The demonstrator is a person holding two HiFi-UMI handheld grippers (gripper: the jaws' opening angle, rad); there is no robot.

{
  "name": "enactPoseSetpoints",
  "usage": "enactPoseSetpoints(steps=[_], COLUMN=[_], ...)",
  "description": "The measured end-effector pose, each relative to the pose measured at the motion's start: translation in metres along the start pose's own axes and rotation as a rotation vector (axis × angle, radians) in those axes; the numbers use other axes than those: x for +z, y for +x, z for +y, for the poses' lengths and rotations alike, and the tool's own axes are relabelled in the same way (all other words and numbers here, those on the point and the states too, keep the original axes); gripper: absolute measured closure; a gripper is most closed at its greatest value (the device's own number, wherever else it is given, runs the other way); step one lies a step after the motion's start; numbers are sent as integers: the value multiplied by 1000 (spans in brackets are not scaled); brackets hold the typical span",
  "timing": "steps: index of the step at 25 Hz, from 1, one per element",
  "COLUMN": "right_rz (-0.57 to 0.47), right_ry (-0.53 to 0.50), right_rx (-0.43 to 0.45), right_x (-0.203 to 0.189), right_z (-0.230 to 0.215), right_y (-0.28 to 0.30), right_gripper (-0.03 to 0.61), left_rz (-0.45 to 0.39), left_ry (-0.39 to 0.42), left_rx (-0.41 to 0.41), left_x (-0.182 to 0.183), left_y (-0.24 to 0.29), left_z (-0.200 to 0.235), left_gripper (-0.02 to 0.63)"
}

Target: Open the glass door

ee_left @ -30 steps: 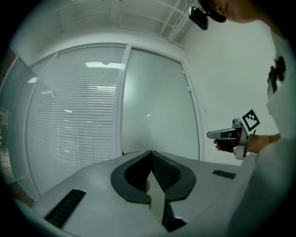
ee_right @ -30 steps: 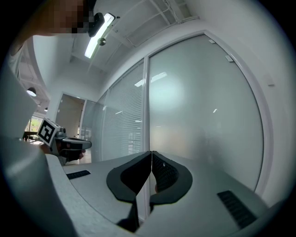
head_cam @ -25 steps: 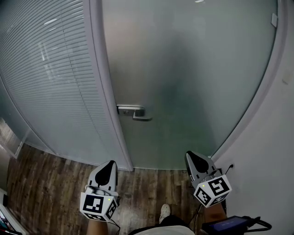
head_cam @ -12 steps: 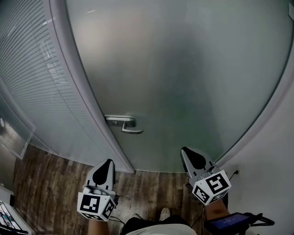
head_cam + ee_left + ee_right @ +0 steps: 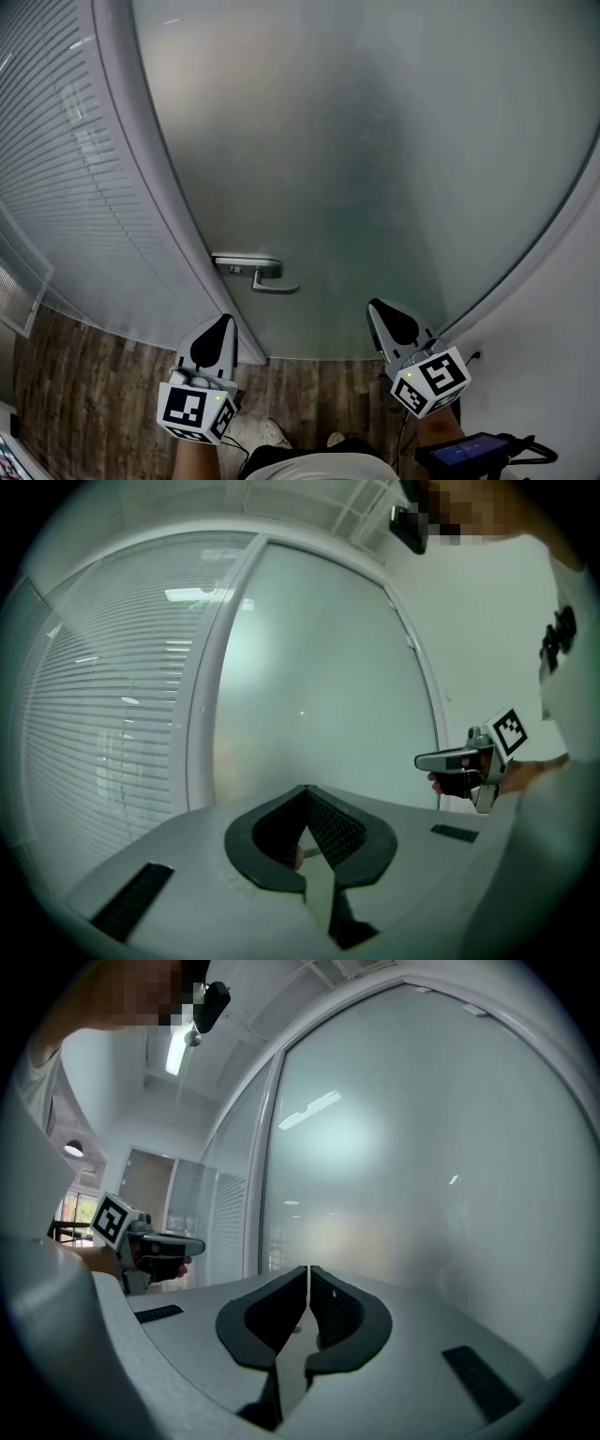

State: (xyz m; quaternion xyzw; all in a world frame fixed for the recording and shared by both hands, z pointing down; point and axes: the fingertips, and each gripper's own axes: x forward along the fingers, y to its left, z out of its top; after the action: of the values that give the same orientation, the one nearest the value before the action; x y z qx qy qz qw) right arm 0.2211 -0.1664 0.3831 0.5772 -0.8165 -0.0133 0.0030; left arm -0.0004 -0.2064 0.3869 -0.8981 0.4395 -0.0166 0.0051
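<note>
Door (image 5: 375, 159) of frosted glass, tall and pale green-grey, fills everything ahead of both pairs of jaws and sits closed in its grey frame. Out beyond the left jaws, on their outer side, stands a fixed glass panel (image 5: 56, 169) with slatted blinds behind it. Below the jaws is a dark wood-plank floor (image 5: 94, 394).

A person stands facing the door with a hand-held gripper in each hand, both pointing level at the glass and well short of it. The left gripper (image 5: 221, 328) has its jaws closed tip to tip with nothing between them. The right gripper (image 5: 382, 314) has its jaws pressed together too, and is likewise empty.

A small metal lever handle (image 5: 258, 274) is fixed at the door's left edge. It lies ahead of the left jaws and a little inward, towards the right gripper, and nothing touches it.

The task looks to be at its approach step, with the door unopened. The next move probably calls for one gripper to part its jaws, reach forward to the lever, close on it or rest on top, and press it down before the door is swung.
</note>
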Motion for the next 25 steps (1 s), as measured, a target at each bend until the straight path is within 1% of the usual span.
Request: enactPoseSetpoints(steps=[2, 4, 8, 12, 16, 20, 23, 25], right_rz=[2, 9, 42, 85, 119, 146, 208, 253], right_ry=[-17, -22, -36, -47, -41, -39, -50, -69], right_rx=[-14, -30, -41, -44, -35, 18, 92, 140], right_x=[7, 7, -1, -11, -19, -27, -45, -59], right_z=[9, 18, 42, 57, 55, 49, 45, 42], right_y=[21, 43, 74, 92, 104, 114, 125, 132], right_gripper=[577, 577, 577, 577, 575, 565, 497, 466], left_rz=[1, 11, 19, 24, 30, 44, 61, 75], left_ry=[9, 16, -5, -36, -51, -56, -64, -66], left_rx=[-22, -43, -82, -107, -108, -72, -42, -27], left_x=[2, -5, -17, -29, -35, -40, -43, -46], left_y=[8, 17, 27, 33, 38, 40, 42, 45], left_z=[21, 43, 78, 95, 103, 103, 97, 92], left_gripper=[615, 614, 615, 614, 615, 615, 614, 614])
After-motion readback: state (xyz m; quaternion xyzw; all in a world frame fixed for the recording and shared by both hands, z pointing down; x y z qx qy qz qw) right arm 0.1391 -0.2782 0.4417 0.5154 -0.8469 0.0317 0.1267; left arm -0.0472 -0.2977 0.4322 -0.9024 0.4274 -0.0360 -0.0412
